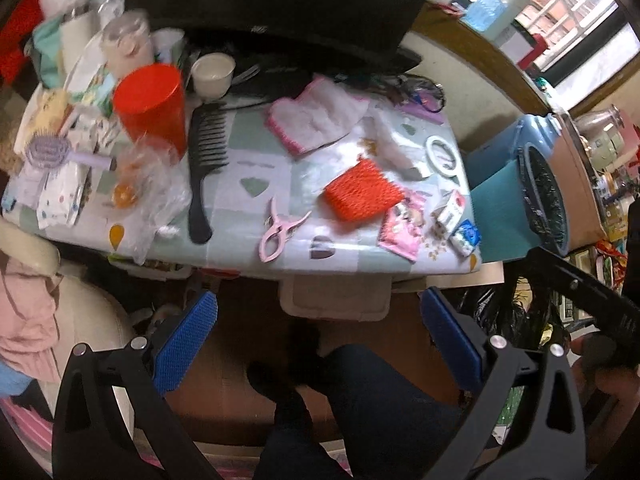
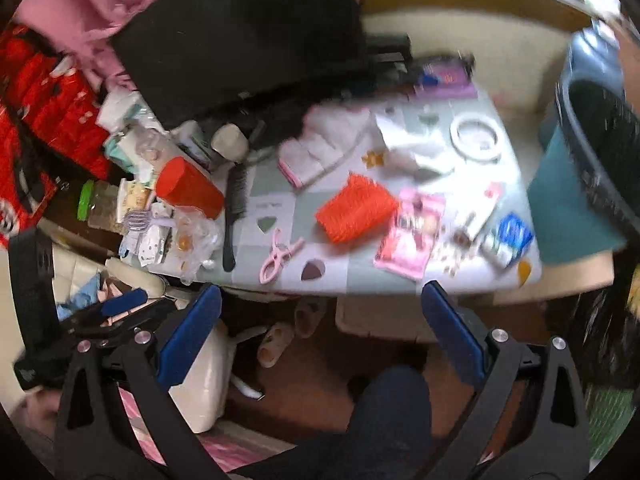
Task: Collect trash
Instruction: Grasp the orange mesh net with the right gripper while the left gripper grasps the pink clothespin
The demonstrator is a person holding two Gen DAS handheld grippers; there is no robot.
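Trash lies on the patterned table (image 1: 248, 236): a pink snack wrapper (image 1: 402, 226) (image 2: 412, 232), a blue-and-white packet (image 1: 465, 237) (image 2: 508, 240), a small white carton (image 1: 450, 208), crumbs, and crumpled clear plastic (image 1: 152, 196) (image 2: 196, 236). A blue bin with a black liner (image 1: 542, 196) (image 2: 600, 148) stands at the table's right end. My left gripper (image 1: 318, 332) and my right gripper (image 2: 320, 328) both hover open below the table's near edge, over a person's dark trouser leg, holding nothing.
Also on the table: an orange spiky pad (image 1: 362, 194), pink clip (image 1: 280, 230), black comb (image 1: 204, 168), red cup (image 1: 150, 104), white cloth (image 1: 320, 118), white ring (image 1: 442, 156), black monitor (image 1: 276, 4). A cream chair (image 1: 80, 312) stands left; slippers (image 2: 288, 332) lie on the floor.
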